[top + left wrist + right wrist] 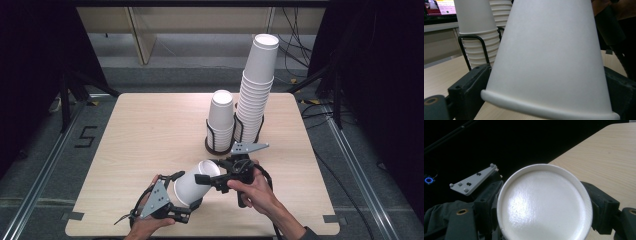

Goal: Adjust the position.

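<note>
Left claw (182, 192) pinches the paper cup (196, 182) near its rim end, over the table's (150, 130) near edge. Right claw (212, 175) clamps the base end. Cup lies sideways, long axis running claw to claw; base points toward the cup stacks (240, 110) by the far edge.

Matt white paper cup (192, 184), pale wood table (150, 135)
</note>
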